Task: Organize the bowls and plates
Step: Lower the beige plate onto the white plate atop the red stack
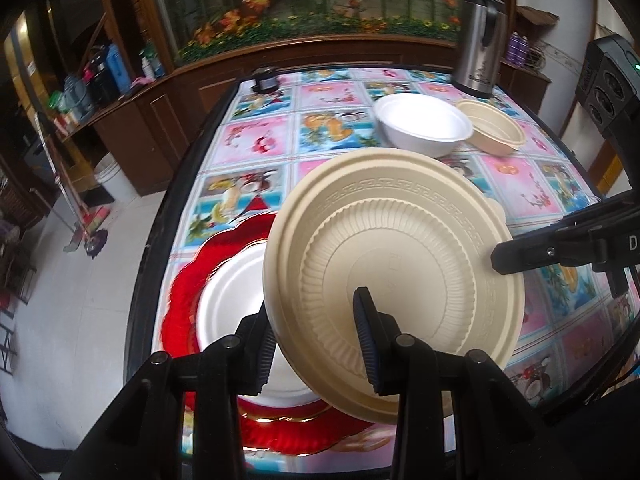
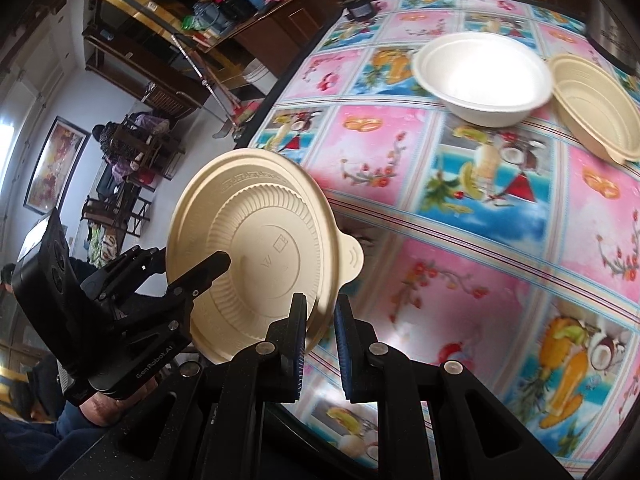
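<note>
We've got both the left tool (image 1: 316,344) and right tool (image 2: 320,344) clamped on the beige plate's (image 1: 394,280) rim — it looks light, thin, a bit bendy — so we'd keep gripping the rim gently.

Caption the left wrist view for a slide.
Both tongs grip a beige plate above a white plate on a red tray.

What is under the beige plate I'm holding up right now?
Below the beige plate, held by both grippers, a white plate lies on a red tray on the table. The beige plate hides their right parts, so anything there stays unseen.
</note>
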A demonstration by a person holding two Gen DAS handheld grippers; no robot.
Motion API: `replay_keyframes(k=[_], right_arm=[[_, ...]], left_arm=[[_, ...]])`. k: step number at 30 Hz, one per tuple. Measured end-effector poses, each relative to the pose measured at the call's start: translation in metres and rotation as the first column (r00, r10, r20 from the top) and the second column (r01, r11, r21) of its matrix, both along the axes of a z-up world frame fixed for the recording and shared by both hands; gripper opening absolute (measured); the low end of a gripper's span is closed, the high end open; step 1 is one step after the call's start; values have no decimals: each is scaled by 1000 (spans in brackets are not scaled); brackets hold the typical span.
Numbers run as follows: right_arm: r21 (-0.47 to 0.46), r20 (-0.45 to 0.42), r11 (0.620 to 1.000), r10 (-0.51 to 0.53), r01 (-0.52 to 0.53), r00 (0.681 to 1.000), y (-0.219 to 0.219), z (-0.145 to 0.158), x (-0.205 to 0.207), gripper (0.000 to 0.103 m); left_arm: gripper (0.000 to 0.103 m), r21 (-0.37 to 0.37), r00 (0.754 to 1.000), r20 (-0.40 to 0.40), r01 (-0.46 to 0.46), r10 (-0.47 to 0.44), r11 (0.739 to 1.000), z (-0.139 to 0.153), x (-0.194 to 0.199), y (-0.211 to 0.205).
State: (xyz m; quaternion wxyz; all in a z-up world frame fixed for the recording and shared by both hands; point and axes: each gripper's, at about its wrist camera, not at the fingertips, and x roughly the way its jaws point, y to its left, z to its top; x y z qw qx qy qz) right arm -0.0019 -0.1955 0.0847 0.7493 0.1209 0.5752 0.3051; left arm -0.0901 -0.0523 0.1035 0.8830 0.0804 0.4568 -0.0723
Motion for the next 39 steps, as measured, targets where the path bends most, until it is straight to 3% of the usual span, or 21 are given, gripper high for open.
replay_keyframes(k=[12,28,30,32,35,39], right_arm=[[4,-55,996,84,-84,995,69,-16,23,17],[-8,-83,996,91,-92,992,95,-34,35,18],[-7,-90,996,89,-90,992,95,-35,36,19],[1,-94,996,93,-93,991,93,-34,34,25],[9,-92,996,94,-94,991,92,-32,33,31],[20,-87,995,96,-94,992,88,-28,32,31]], left_arm=[[36,-5,992,-59,-109,108,994,-19,8,56],[37,2,986,-109,-130,130,991,-39,18,72],[41,4,985,-108,-134,134,991,-39,18,72],[51,2,985,-106,-139,138,990,-39,18,72],[54,1,984,-105,-147,147,989,-38,18,74],[59,3,982,-106,-158,157,987,-37,17,75]])
